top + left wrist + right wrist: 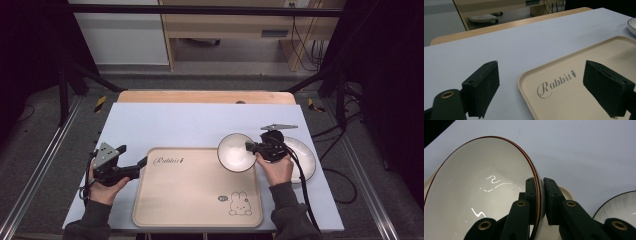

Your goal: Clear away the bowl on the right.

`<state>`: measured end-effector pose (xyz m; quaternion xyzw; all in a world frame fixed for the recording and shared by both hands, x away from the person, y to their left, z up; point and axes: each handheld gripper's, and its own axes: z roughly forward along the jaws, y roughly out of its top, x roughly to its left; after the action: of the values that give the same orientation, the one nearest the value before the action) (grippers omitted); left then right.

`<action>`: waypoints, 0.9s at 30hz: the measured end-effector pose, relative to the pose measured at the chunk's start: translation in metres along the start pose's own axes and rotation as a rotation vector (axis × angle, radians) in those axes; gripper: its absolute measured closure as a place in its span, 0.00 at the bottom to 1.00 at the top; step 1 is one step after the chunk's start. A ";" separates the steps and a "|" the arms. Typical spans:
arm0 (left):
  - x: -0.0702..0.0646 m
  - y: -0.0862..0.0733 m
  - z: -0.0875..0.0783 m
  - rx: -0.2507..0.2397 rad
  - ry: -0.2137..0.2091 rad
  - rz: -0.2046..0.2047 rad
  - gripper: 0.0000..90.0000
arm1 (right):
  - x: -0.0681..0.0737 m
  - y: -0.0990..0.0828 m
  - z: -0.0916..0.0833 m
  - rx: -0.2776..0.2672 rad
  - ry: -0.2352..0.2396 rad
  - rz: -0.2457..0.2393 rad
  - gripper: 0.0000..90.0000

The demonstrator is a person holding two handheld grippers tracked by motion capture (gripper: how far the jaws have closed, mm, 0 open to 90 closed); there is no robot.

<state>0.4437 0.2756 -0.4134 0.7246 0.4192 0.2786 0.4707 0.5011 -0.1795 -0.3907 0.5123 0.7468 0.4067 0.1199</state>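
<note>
A white bowl [235, 152] with a dark rim hangs above the top right corner of a beige tray [190, 200] printed with "Rabbit" and a bunny. My right gripper [251, 146] is shut on the bowl's rim; in the right gripper view the two jaws pinch the brown-edged wall of the bowl [481, 195] from inside and outside. My left gripper [142, 162] is open at the tray's left edge, its jaws wide apart over the tray corner [529, 80] with nothing between them.
A white plate [305, 157] with a dark rim lies on the pale blue mat right of the tray, under my right hand; its edge shows as the plate [619, 207]. The wooden table edge [205, 96] runs behind the mat.
</note>
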 end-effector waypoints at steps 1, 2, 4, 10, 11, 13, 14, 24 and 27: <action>0.000 0.000 0.000 0.000 -0.001 -0.001 0.15 | 0.001 0.000 0.001 0.001 0.003 0.001 0.92; 0.000 0.000 0.000 0.000 -0.001 -0.001 0.15 | 0.001 0.000 0.002 0.004 0.007 0.002 0.92; 0.000 0.000 0.000 0.002 -0.002 0.001 0.15 | 0.002 0.001 0.005 0.007 0.009 0.000 0.92; -0.002 0.001 0.001 0.004 -0.006 0.002 0.15 | 0.006 0.002 0.011 0.011 0.016 0.006 0.92; -0.002 0.001 0.001 0.005 -0.007 0.004 0.15 | 0.006 0.003 0.012 0.010 0.020 0.002 0.92; -0.003 0.001 0.002 0.004 -0.008 0.004 0.15 | 0.009 0.003 0.015 0.013 0.022 0.006 0.92; -0.003 0.001 0.002 0.005 -0.009 0.005 0.15 | 0.009 0.003 0.017 0.013 0.022 0.004 0.92; -0.002 0.001 0.002 0.005 -0.006 0.005 0.15 | 0.015 0.003 0.033 0.028 0.034 0.013 0.92; -0.002 0.001 0.002 0.004 -0.005 0.004 0.15 | 0.016 0.003 0.036 0.027 0.036 0.015 0.92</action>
<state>0.4441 0.2731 -0.4135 0.7270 0.4173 0.2768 0.4697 0.5174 -0.1479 -0.4082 0.5123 0.7502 0.4067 0.0966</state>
